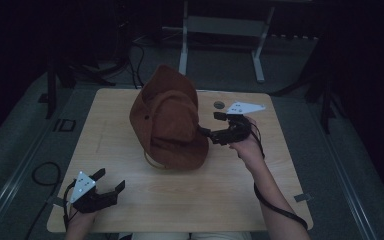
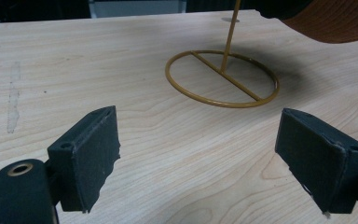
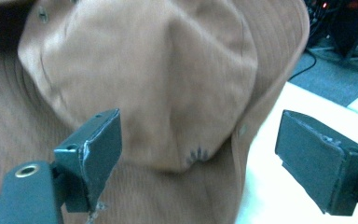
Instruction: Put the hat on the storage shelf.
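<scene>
A brown brimmed hat (image 1: 171, 119) sits tilted on a thin gold wire stand, whose ring base (image 2: 222, 78) rests on the table; part of the ring (image 1: 152, 162) peeks out under the brim. My right gripper (image 1: 211, 123) is at the hat's right side, open, its jaws apart around the crown (image 3: 158, 79) without pinching it. My left gripper (image 1: 111, 180) is near the table's front left corner, open and empty, facing the stand's base. The hat's brim (image 2: 335, 21) hangs above the ring in the left gripper view.
The light wooden table (image 1: 190, 200) has a small round grommet hole (image 1: 219, 104) behind the right gripper. A white desk frame (image 1: 220, 30) stands on the grey floor beyond the table. Cables lie on the floor at the left (image 1: 45, 175).
</scene>
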The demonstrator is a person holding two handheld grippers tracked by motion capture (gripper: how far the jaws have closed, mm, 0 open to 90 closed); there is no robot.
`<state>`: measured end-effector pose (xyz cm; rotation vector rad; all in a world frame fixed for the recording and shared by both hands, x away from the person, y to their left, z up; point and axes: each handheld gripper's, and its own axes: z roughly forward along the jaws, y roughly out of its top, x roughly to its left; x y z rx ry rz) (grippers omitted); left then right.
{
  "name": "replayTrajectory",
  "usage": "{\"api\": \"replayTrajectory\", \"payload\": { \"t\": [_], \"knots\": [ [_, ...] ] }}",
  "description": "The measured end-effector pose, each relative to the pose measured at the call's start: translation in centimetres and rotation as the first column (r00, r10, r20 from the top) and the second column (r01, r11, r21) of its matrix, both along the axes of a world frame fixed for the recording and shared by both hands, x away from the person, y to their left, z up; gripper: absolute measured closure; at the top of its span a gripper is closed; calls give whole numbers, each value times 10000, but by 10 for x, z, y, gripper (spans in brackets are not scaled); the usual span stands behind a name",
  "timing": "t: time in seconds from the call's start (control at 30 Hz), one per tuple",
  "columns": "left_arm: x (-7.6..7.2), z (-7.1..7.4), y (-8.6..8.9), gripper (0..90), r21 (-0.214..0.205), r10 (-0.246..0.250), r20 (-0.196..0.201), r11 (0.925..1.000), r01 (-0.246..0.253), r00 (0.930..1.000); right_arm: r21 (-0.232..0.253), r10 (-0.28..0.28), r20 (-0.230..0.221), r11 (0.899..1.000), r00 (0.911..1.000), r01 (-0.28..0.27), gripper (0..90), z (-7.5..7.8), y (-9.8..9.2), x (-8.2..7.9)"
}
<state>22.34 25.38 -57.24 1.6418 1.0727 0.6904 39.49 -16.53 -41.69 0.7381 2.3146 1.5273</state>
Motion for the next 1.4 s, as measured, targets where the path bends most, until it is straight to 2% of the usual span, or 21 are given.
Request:
{"api": "replayTrajectory", "payload": {
  "t": [0.17,0.4,0.57,0.73,0.87,0.9,1.07,1.17,1.27,1.4],
  "knots": [
    [0,0,-1,144,77,-25,0,10000,25,10000,-142,-242,-163,9996,9996,240,145,-21,-17,-4],
    [0,-1,-1,145,92,-12,-29,10000,13,10000,-566,-458,-346,9974,9984,438,144,-50,-31,-14],
    [0,-1,-1,145,92,-35,-52,10000,36,10000,-586,-434,-394,9974,9983,411,144,-66,-40,-23],
    [0,-2,-1,145,103,-50,-62,9999,51,10000,-738,-542,-818,9961,9952,482,140,-84,-49,-30],
    [0,-2,-1,145,113,-56,-87,9999,57,9999,-696,-616,-925,9960,9938,552,140,-94,-55,-34],
    [0,-2,-1,145,126,-41,-95,9999,42,9999,-757,-719,-940,9950,9930,649,140,-101,-59,-38],
    [0,-2,-1,145,142,-27,-116,9999,29,9999,-571,-873,-1049,9950,9906,817,141,-115,-70,-44],
    [0,-2,-2,144,143,-36,-117,9999,38,9999,-756,-986,-1078,9930,9893,907,141,-122,-76,-48],
    [0,-2,-2,145,154,-41,-122,9999,43,9999,-700,-1058,-1158,9927,9876,981,140,-126,-81,-51],
    [0,-2,-2,144,173,-57,-109,9998,59,9999,-1015,-1350,-1065,9870,9851,1243,140,-133,-93,-60]
  ]
}}
